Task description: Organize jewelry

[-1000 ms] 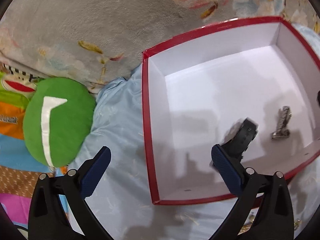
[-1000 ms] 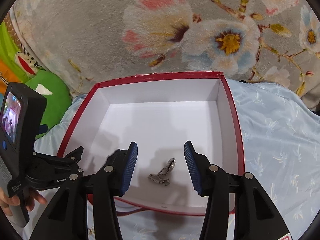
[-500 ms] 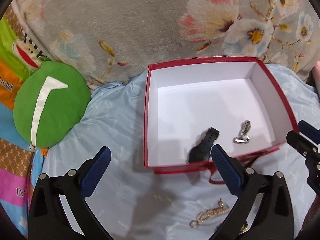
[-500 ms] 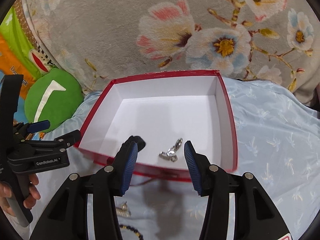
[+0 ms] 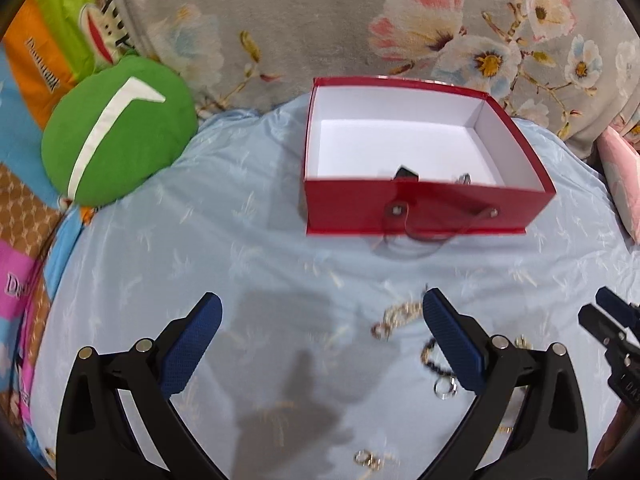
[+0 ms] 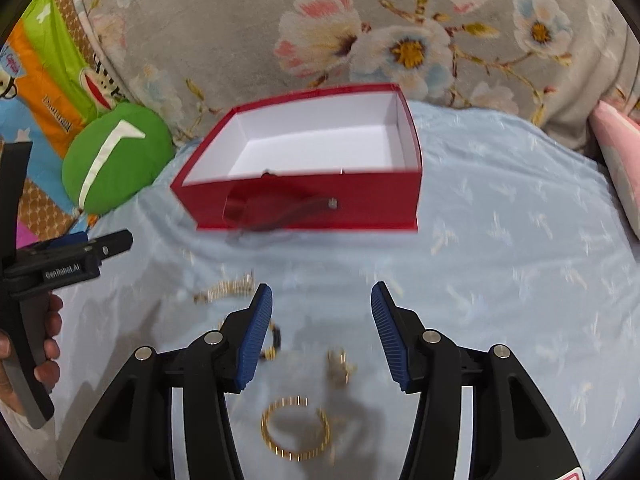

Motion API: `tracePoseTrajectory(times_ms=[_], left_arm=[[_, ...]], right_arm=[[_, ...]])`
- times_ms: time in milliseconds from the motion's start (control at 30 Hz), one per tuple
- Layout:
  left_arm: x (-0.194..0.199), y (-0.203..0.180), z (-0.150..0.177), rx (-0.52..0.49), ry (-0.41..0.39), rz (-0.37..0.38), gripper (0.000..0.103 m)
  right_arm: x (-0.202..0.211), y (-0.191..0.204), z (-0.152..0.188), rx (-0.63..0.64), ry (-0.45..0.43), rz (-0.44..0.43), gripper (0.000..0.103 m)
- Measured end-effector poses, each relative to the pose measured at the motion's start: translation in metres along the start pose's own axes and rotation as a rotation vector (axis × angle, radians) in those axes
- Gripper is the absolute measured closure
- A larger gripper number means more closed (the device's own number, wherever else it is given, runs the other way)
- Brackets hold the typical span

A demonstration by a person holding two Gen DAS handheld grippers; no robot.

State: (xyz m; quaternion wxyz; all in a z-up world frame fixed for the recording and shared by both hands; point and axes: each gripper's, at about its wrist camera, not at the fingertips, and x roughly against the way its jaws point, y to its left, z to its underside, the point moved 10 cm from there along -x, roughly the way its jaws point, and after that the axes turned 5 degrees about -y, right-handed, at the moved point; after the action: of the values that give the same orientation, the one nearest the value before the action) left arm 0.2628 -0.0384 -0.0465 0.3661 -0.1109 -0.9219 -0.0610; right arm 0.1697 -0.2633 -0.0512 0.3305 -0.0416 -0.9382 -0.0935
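Note:
A red box (image 5: 424, 206) with a white inside stands on the light blue cloth; it also shows in the right wrist view (image 6: 304, 208). A black watch (image 5: 406, 173) and a silver piece (image 5: 464, 178) lie inside it, mostly hidden by the front wall. My left gripper (image 5: 322, 344) is open and empty, well in front of the box. A gold chain (image 5: 396, 316), a dark bead bracelet (image 5: 434, 360) and rings (image 5: 445, 388) lie near its right finger. My right gripper (image 6: 322, 336) is open and empty above a gold bangle (image 6: 296, 428), a small gold piece (image 6: 340, 366) and a gold chain (image 6: 226, 290).
A green round cushion (image 5: 116, 128) lies left of the box. A grey flowered blanket (image 5: 320, 16) rises behind it. A pink pillow (image 5: 618, 168) sits at the right edge. The other gripper (image 6: 68, 258) and a hand show at the left of the right wrist view.
Both grippers have pulled back from the box toward the near side. The loose jewelry on the cloth has come into view. The black watch lies in the box.

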Motion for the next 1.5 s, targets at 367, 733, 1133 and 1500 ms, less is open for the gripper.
tracePoseTrajectory(times_ms=[367, 733, 1133, 1500], left_arm=[[0.005, 0.011, 0.092, 0.081, 0.071, -0.004, 0.005], [0.004, 0.002, 0.118, 0.096, 0.082, 0.023, 0.005], [-0.002, -0.009, 0.117, 0.09, 0.089, 0.039, 0.005], [-0.018, -0.061, 0.097, 0.03, 0.105, 0.123, 0.005]], right_arm=[[-0.004, 0.011, 0.102, 0.007, 0.094, 0.042, 0.034], [-0.026, 0.02, 0.12, -0.005, 0.12, 0.06, 0.033], [-0.028, 0.022, 0.119, 0.078, 0.103, 0.12, 0.047], [-0.011, -0.007, 0.116, 0.02, 0.086, 0.139, 0.047]])
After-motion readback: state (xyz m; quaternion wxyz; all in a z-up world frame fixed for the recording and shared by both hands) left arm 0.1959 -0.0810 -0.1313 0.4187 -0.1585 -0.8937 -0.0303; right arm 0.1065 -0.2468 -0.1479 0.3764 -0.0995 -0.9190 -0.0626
